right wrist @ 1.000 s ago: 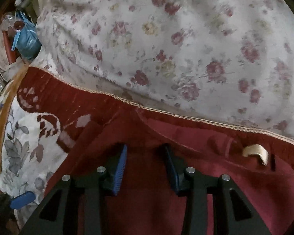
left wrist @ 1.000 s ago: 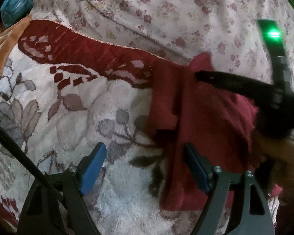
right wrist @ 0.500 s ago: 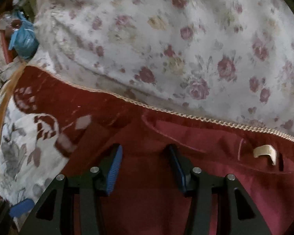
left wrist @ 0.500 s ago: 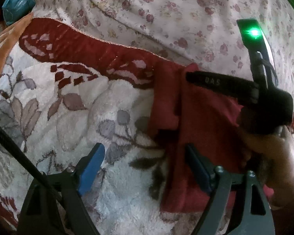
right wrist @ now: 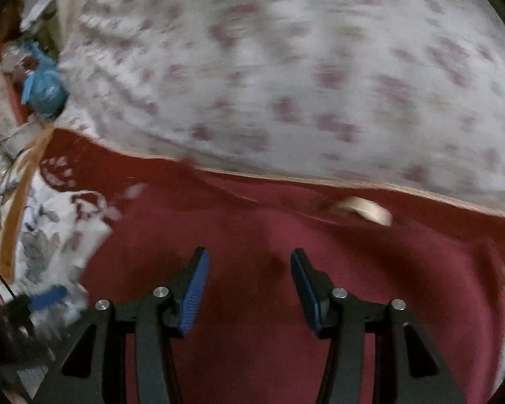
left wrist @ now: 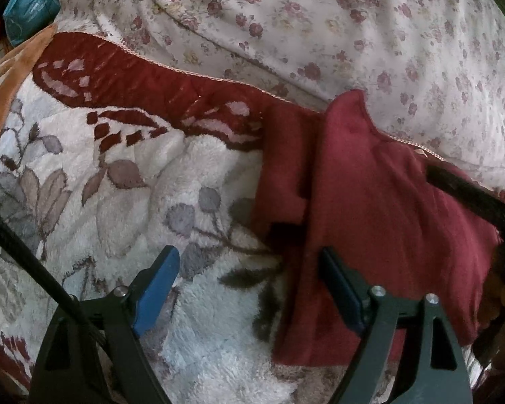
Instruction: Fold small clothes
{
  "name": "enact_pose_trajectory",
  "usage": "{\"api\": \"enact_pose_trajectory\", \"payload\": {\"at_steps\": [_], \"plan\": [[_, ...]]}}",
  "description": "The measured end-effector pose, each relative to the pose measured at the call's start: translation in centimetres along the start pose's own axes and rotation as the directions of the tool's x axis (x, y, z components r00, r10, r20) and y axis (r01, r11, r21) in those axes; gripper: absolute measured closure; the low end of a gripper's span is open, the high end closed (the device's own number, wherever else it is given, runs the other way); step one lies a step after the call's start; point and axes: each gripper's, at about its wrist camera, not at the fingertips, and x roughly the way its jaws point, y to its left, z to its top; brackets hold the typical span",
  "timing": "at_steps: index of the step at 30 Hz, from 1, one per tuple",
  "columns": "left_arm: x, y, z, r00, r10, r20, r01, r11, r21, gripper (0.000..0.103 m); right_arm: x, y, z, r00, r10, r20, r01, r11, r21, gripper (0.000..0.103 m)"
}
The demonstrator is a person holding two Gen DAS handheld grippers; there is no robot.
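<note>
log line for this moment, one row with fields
stage: mid-fold | left gripper: open, empty, over blanket | right gripper: open, jaws just widened, nothing between them, above red garment | garment: partly folded

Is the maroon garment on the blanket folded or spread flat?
Folded: the maroon garment shows one layer lapped over another, with a stepped edge along its left side.

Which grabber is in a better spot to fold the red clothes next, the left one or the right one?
Probably the left gripper. It hangs open right over the near edge of the red garment, in a sharp view. The right gripper is open too, above the cloth's middle, its view blurred.
</note>
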Motion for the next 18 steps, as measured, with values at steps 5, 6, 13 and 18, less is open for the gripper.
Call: {"api": "enact_pose_trajectory", "payload": {"at_steps": [5, 6, 13, 18], "plan": [[-0.2, -0.2, -0.1, 1.0, 0.006, 0.005, -0.006, 1.0, 0.009, 0.019, -1.0, -8.4, -1.6, 0.991, -0.13, -0.036, 0.134, 0.983, 0.126, 0.055], [-0.1, -0.2, -0.2, 1.0, 0.009, 0.007, -0.009, 1.0, 0.013, 0.019, -1.2, -9.4, -1.7, 0.993, -0.115, -0.026, 0.118, 0.981, 0.154, 0.057], [0.1, -0.3, -0.4, 1.0, 0.014, 0.005, -0.014, 1.0, 0.019, 0.019, -5.8, -10.6, -1.0, 0.983, -0.166, 0.076, 0.149, 0.971, 0.186, 0.042], [0.2, -0.3, -0.3, 1.0, 0.009, -0.001, -0.009, 1.0, 0.011, 0.019, -3.9, -14.5, -1.1, 0.941, -0.336, -0.05, 0.338, 0.908, 0.246, 0.025]]}}
